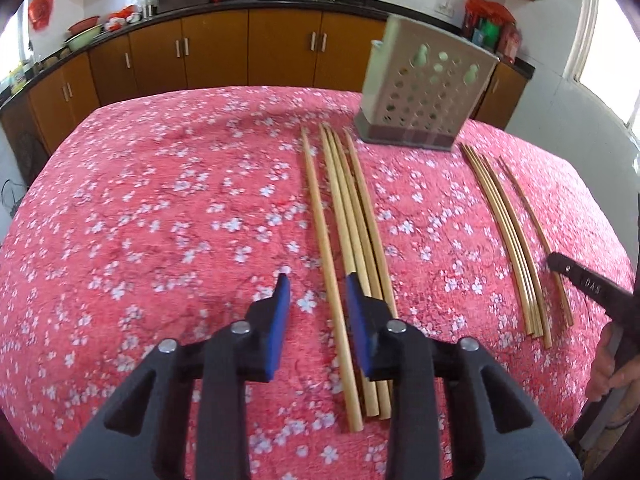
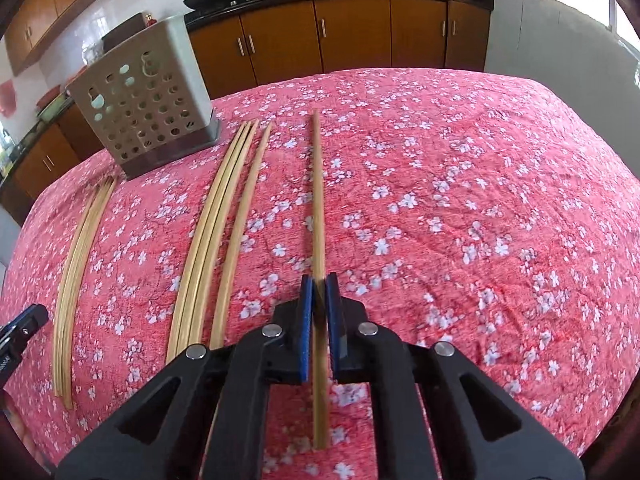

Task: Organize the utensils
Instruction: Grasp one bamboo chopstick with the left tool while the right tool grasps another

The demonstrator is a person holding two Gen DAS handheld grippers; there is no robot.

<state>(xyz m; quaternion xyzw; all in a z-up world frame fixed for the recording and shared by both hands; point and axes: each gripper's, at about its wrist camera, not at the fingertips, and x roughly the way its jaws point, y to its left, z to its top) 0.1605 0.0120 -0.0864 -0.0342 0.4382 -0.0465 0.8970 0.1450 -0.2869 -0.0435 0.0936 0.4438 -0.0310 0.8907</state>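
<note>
Several bamboo chopsticks lie on a pink floral tablecloth in two groups: a left group [image 1: 348, 232] and a right group [image 1: 504, 236]. My left gripper [image 1: 318, 284] is open and hovers low over the near part of the left group, one chopstick between its fingers. My right gripper [image 2: 319, 286] is shut on a single chopstick [image 2: 318, 200] that points away. The two groups also show to its left, one nearer [image 2: 216, 236] and one farther left [image 2: 80, 256]. A perforated grey utensil holder [image 1: 424, 92] stands upright at the far side; it also shows in the right wrist view [image 2: 148, 100].
The pink cloth [image 1: 160, 220] covers the whole table. Brown kitchen cabinets [image 1: 216, 52] with a dark counter and woks run behind it. The right gripper's black body and a hand [image 1: 608, 360] show at the right edge. A window is at the right.
</note>
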